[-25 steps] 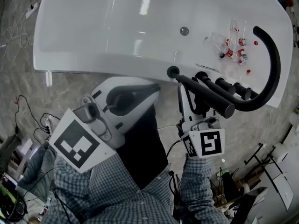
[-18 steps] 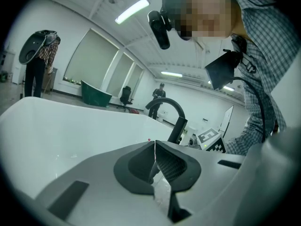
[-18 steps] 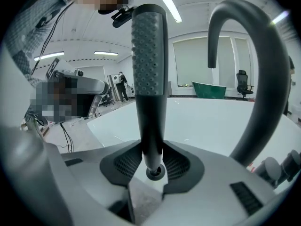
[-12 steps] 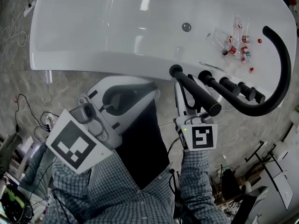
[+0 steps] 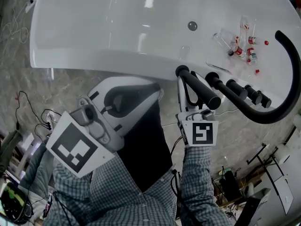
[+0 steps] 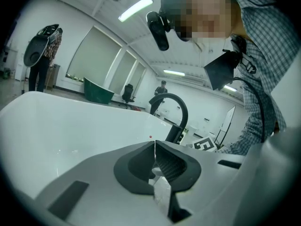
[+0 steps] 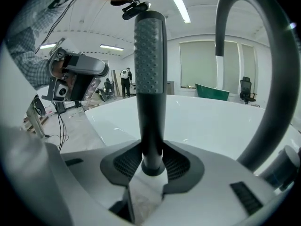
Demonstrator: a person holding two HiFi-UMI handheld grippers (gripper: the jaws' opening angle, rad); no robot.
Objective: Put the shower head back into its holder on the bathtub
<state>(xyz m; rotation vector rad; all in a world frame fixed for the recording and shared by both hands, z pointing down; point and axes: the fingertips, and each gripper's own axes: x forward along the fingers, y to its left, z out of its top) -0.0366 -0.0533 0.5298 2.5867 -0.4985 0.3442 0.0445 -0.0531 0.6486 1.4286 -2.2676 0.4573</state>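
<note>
sleeves (image 5: 195, 173): two, checked cloth, are showing nearest, one behind each tool.
marker cubes (image 5: 203, 133): two, printed with black-and-white squares, one riding on each tool.
left tool (image 5: 157, 91) (image 6: 154, 147): smooth white shell with dark ribbed pads; its jaws are meeting at the tips and gripping nothing, just short of the near rim.
right tool (image 5: 187, 81) (image 7: 151, 161): same build; its jaws are clamping the shower head's handle.
shower head (image 5: 200, 89) (image 7: 149, 79): one black cylinder with a dimpled grip, slanting over the near rim.
holder (image 5: 178, 70): one round black socket at the handle's far end; whether the handle is seated I cannot tell.
knobs (image 5: 231, 84): at least three black cylinders, lining up on the rim to the right.
spout (image 5: 291, 93) (image 7: 277, 79): one black tube, arching.
bathtub (image 5: 94, 32): one, glossy white, rounded.
drain (image 5: 192, 26): one metal disc.
bottles (image 5: 233, 51): several, small and clear with red caps, lying at far right.
</note>
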